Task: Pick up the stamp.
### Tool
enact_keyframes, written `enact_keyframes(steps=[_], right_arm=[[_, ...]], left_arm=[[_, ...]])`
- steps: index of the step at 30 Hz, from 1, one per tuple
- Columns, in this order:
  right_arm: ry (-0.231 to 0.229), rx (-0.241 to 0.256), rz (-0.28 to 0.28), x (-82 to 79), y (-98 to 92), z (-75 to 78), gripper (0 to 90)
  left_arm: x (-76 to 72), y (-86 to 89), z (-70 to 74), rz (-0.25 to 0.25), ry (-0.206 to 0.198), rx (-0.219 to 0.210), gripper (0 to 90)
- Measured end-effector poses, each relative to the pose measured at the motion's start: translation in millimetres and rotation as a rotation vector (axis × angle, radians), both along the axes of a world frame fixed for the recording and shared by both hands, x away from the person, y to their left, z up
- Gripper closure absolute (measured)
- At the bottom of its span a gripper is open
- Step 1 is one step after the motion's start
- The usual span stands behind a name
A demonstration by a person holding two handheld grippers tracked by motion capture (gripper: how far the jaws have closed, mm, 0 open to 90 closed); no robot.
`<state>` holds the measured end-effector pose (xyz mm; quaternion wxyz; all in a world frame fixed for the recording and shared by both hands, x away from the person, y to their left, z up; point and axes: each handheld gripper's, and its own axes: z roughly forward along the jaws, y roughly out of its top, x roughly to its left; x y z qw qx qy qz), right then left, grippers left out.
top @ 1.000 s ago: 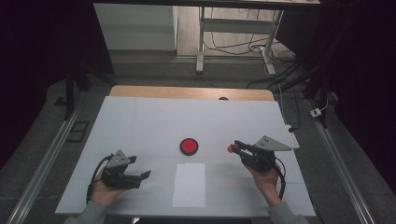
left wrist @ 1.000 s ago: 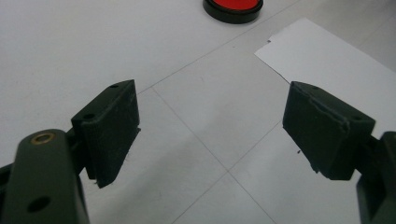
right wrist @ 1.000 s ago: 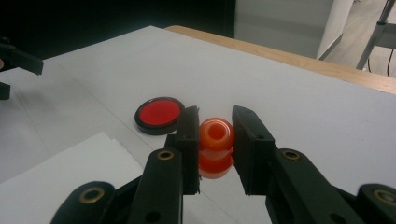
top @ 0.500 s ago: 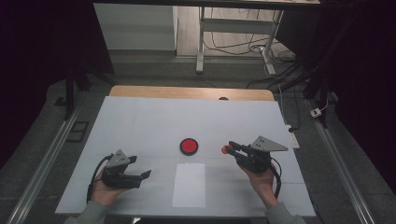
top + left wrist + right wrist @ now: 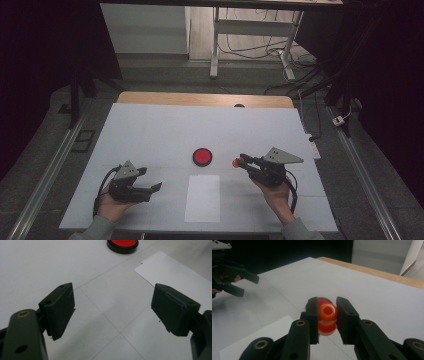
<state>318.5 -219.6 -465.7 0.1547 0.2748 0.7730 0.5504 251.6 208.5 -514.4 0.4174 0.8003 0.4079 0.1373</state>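
A small orange-red spool-shaped piece (image 5: 327, 318) with a hole through it is clamped between my right gripper's (image 5: 327, 308) jaws. In the high view the right gripper (image 5: 240, 162) holds this piece (image 5: 235, 162) just above the table, a little to the right of a red disc with a black rim (image 5: 202, 156). My left gripper (image 5: 149, 179) rests at the front left, open, with nothing between its jaws. The left gripper view has the left gripper (image 5: 112, 302) spread wide over bare table, with the red disc (image 5: 122, 243) far ahead.
A white sheet of paper (image 5: 202, 198) lies flat near the front edge between the two hands, its corner (image 5: 175, 272) ahead of the left jaws. The white table (image 5: 150, 130) has a wooden strip (image 5: 200, 99) along its far edge.
My right gripper has moved left with the orange-red piece, closer to the red disc. The left gripper has stayed where it was, open.
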Motion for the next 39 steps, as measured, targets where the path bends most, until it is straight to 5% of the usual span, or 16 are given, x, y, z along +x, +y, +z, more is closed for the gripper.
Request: enact_keyframes(steps=[39], right_arm=[[0.029, -0.028, 0.163, -16.1, 58.0, -11.3, 72.0]], left_arm=[[0.8, -2.3, 1.1, 0.001, 0.000, -0.001, 19.3]])
